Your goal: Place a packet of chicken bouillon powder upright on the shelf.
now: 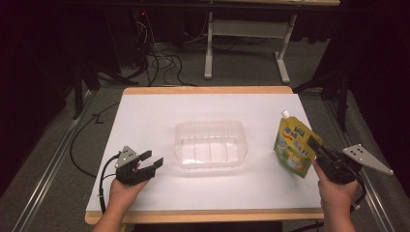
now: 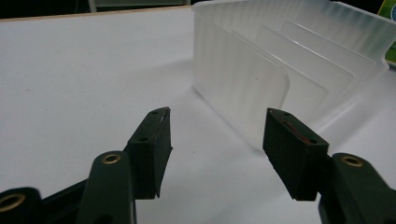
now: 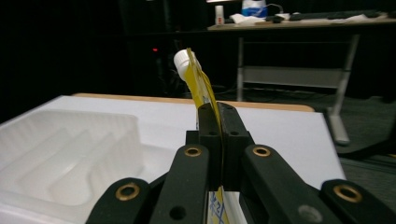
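Note:
A yellow-green spouted pouch (image 1: pixel 291 144) with a white cap hangs lifted above the white table's right side, pinched at its edge by my right gripper (image 1: pixel 316 147). In the right gripper view the two jaws stand pressed together on the thin pouch (image 3: pixel 200 86), whose cap points up. A clear plastic tray (image 1: pixel 211 144) with inner dividers sits in the middle of the table. My left gripper (image 1: pixel 153 162) rests low at the front left, open, pointing toward the tray. In the left gripper view nothing lies between its jaws and the tray's near wall (image 2: pixel 243 84) stands just beyond the fingertips.
The white sheet (image 1: pixel 145 116) covers a wooden tabletop whose edge shows at front and back. Cables trail off the left side and on the floor behind. A desk frame (image 1: pixel 244 43) stands beyond the far edge.

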`<state>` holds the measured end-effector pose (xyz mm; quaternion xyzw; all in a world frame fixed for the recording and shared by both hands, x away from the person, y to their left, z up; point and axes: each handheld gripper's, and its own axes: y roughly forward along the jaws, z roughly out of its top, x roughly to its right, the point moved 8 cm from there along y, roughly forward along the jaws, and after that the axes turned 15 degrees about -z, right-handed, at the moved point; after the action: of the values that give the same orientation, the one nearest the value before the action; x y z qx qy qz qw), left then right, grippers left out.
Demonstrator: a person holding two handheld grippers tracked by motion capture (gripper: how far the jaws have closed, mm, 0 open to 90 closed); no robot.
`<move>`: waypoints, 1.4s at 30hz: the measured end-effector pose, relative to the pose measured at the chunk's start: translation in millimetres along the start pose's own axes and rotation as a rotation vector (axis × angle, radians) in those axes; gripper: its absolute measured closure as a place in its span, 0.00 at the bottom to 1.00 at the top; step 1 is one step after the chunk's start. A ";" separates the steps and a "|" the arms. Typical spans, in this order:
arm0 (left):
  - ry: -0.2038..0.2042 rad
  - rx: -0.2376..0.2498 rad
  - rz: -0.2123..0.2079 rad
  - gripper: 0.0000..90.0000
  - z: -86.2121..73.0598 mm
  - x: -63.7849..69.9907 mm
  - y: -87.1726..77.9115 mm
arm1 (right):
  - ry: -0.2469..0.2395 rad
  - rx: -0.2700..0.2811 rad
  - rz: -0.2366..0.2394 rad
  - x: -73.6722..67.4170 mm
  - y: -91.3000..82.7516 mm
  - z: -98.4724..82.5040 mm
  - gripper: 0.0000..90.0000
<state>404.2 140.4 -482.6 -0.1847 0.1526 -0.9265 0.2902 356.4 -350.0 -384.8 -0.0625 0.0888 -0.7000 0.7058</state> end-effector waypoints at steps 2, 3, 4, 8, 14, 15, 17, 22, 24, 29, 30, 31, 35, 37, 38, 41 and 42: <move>-0.002 -0.003 0.001 0.47 -0.3 -0.2 0.3 | -0.030 -0.007 -0.026 3.8 3.5 -7.5 1.00; -0.003 -0.002 0.000 0.48 -0.1 -0.3 0.3 | -0.017 0.005 -0.014 5.4 1.7 -9.1 1.00; -0.004 0.000 -0.002 0.48 0.1 -0.3 0.4 | -0.014 0.004 -0.005 6.4 -0.4 -10.5 1.00; -0.004 -0.006 -0.008 0.51 0.0 0.6 1.9 | -0.032 -0.033 -0.017 10.7 -5.4 -23.0 0.96; 0.008 -0.016 0.010 0.62 0.8 -0.6 7.7 | -0.024 -0.106 0.019 12.7 -4.1 -43.7 0.84; 0.017 -0.014 0.021 0.66 1.5 -1.9 8.8 | -0.019 -0.114 0.026 12.9 -4.0 -45.2 0.82; 0.013 -0.013 0.036 0.73 2.4 -5.6 13.4 | -0.002 -0.124 0.038 13.8 -3.8 -46.5 0.79; -0.012 -0.042 0.129 0.96 7.2 -22.3 33.9 | 0.005 -0.153 0.031 17.7 -0.8 -52.4 0.77; -0.011 -0.058 0.165 1.00 9.9 -28.9 45.0 | 0.023 -0.174 0.042 20.4 3.3 -56.7 0.77; -0.044 -0.082 0.177 1.00 11.3 -29.4 73.1 | 0.011 -0.185 0.036 18.2 5.0 -57.4 0.84; -0.043 -0.087 0.174 1.00 11.8 -26.8 78.5 | 0.009 -0.187 0.033 17.7 5.2 -56.8 0.85; -0.037 -0.090 0.174 1.00 12.6 -24.1 82.5 | 0.005 -0.189 0.034 17.0 5.2 -56.1 0.85; -0.037 -0.083 0.164 1.00 14.3 -16.2 90.9 | 0.004 -0.197 0.020 17.6 4.7 -54.9 0.92; -0.042 -0.079 0.162 1.00 14.6 -13.2 93.5 | -0.004 -0.199 0.018 17.1 4.7 -54.7 0.93; -0.039 -0.081 0.162 1.00 14.6 -11.2 94.7 | -0.005 -0.198 0.014 17.0 4.8 -54.5 0.95; -0.018 -0.088 0.155 1.00 15.4 -2.4 99.6 | -0.016 -0.196 0.003 17.5 5.3 -54.4 0.98; -0.020 -0.087 0.148 1.00 16.1 0.6 101.6 | -0.017 -0.195 0.002 17.7 5.5 -54.5 0.99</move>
<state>459.6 57.5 -507.8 -0.1945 0.2033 -0.8930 0.3512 350.2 -365.6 -439.9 -0.1366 0.1505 -0.6867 0.6980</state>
